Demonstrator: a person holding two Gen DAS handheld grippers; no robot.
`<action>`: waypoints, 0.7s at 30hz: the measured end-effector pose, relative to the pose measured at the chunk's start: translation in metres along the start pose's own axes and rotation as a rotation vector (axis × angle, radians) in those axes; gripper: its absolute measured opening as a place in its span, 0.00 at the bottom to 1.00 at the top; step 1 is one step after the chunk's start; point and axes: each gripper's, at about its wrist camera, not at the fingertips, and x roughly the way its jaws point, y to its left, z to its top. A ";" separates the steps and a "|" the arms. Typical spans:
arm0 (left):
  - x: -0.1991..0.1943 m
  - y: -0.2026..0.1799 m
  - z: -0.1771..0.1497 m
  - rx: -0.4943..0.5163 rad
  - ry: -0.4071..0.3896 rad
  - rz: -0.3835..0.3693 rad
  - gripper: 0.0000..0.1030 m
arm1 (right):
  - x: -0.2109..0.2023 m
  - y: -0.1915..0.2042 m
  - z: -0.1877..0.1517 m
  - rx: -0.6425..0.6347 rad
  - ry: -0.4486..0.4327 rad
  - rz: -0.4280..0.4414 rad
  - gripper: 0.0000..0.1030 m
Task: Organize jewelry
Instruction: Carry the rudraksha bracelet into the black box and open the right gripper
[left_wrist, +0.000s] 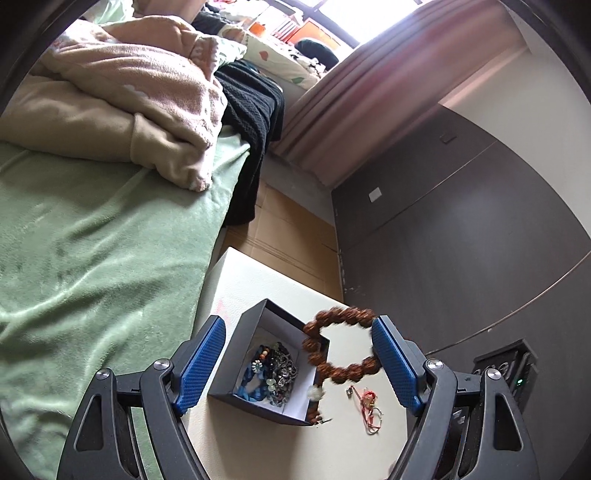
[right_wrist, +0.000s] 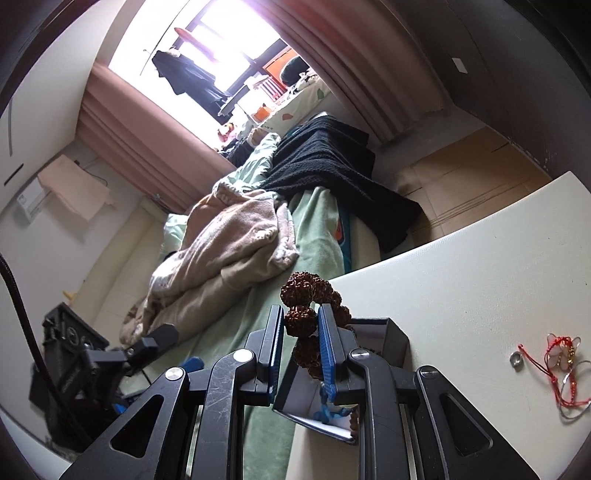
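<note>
Beside you lies the bed (left_wrist: 92, 258) under a green sheet, with the pale counter (right_wrist: 480, 258) alongside it. On the counter sits the dark box (left_wrist: 236, 354) of jewelry. Your left tongs (left_wrist: 299, 365) stand wide and hold nothing. Your right tongs (right_wrist: 301, 325) pinch the brown bead bracelet (right_wrist: 301, 321), which hangs in the air over the box. A red cord charm (right_wrist: 561, 354) lies nearby.

Daylit room, heavy fisheye, blown-out window.
I see the window (right_wrist: 221, 44) far ahead of the right gripper (right_wrist: 300, 325) clipped white; bead bracelet (left_wrist: 341, 347) between the left gripper's (left_wrist: 297, 350) pads motion-blurred; black vignette rims both views.
</note>
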 end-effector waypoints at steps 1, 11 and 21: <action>0.000 0.000 0.000 0.000 -0.001 0.000 0.79 | 0.001 0.000 -0.002 -0.007 0.005 -0.008 0.19; -0.002 0.002 -0.001 -0.007 0.000 -0.003 0.79 | 0.009 0.001 -0.017 -0.108 0.052 -0.149 0.21; -0.008 0.006 -0.002 -0.008 -0.007 0.015 0.79 | 0.007 -0.006 -0.021 -0.019 0.131 -0.026 0.39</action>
